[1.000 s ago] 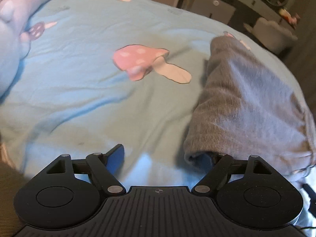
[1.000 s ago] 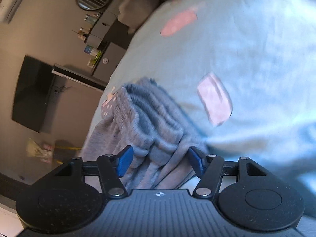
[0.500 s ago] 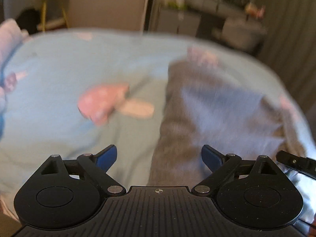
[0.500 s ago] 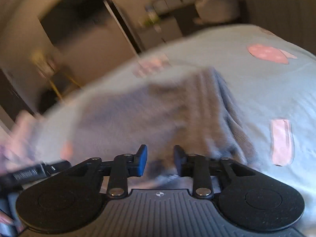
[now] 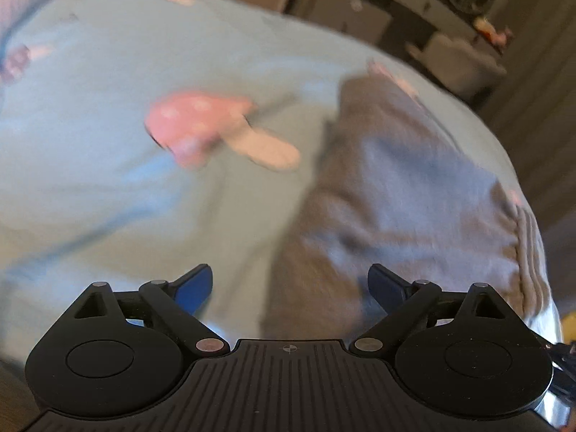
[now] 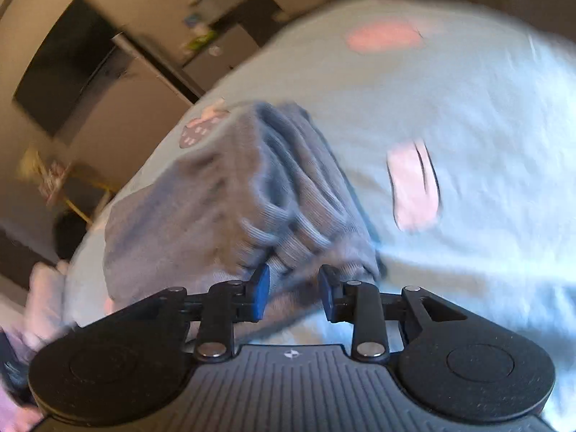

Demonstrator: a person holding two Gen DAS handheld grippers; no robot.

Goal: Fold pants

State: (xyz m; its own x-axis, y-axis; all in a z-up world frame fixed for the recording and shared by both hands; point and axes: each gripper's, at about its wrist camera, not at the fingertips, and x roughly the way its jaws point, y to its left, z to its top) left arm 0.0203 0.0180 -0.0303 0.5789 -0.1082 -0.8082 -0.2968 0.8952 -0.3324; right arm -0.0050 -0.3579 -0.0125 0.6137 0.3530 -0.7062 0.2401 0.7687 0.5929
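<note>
Both grippers are free: left gripper [image 5: 289, 284] wide, right gripper [image 6: 293, 288] opening over the folded grey ribbed pants [image 6: 230, 194], lower centre, so a fingertip could snag and undo folds.

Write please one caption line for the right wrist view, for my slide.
Right gripper, jaws opening, at the near edge of folded grey pants on a light blue bedspread.

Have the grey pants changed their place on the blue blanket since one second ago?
Cannot tell. The grey pants lie to the right of the pink mushroom print, as before; only the camera seems to have shifted.
</note>
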